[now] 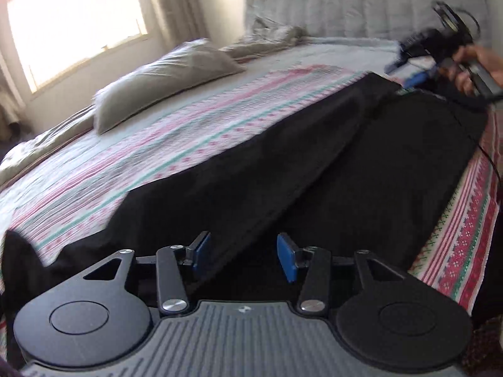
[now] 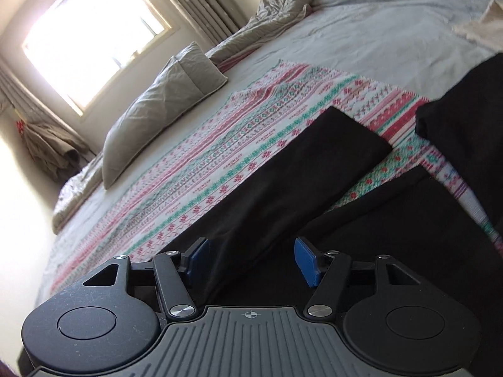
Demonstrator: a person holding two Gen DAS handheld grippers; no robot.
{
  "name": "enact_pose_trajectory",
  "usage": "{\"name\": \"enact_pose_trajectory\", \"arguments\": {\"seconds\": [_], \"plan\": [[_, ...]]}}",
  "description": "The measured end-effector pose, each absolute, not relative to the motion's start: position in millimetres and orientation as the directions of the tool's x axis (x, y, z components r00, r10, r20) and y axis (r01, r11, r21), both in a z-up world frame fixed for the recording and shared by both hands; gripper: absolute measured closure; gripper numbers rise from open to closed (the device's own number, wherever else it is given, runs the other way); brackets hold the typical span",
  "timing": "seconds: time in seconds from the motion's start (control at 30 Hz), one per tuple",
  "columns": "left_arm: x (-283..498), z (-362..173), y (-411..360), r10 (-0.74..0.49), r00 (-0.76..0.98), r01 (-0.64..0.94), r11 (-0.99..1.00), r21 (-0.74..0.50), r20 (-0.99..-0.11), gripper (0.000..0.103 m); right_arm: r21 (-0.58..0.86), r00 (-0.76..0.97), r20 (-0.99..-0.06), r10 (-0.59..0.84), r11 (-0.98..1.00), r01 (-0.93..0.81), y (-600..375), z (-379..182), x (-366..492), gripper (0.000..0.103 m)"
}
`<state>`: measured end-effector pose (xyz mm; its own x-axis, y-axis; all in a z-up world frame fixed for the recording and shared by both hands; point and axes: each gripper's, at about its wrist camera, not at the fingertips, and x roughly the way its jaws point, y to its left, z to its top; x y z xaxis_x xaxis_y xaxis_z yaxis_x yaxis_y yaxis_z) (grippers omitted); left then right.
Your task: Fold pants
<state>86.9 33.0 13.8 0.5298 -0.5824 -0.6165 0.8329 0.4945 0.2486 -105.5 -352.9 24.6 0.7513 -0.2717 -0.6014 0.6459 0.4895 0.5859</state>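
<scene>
Black pants lie spread flat on a patterned pink, green and white blanket on the bed. In the left wrist view my left gripper is open and empty, low over the near end of the pants. The right gripper shows at the far end of the pants, held in a hand and blurred. In the right wrist view my right gripper is open and empty just above the pants, whose two legs run away from it with the blanket between them.
A grey pillow lies left of the blanket. A rumpled beige duvet is bunched near the padded headboard. Another dark garment lies at the right. A bright window is at the left.
</scene>
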Motion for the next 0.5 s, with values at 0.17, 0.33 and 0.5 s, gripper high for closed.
{"name": "enact_pose_trajectory", "arguments": {"seconds": [0.17,0.33,0.5], "plan": [[93,-16,-29,-0.573,0.511,0.855,0.418,0.308,-0.64,0.044,0.667,0.781,-0.604,-0.162,0.434,0.606,-354,-2,-93,0.055],[91,-28,-62,-0.57,0.581,0.814,0.39,0.431,-0.581,0.045,0.695,0.785,-0.615,-0.08,0.416,0.587,-351,-26,-73,0.063],[92,-45,-74,-0.556,0.659,0.748,0.412,0.521,-0.506,0.05,0.73,0.823,-0.565,-0.064,0.426,0.534,-350,-29,-58,0.069]]}}
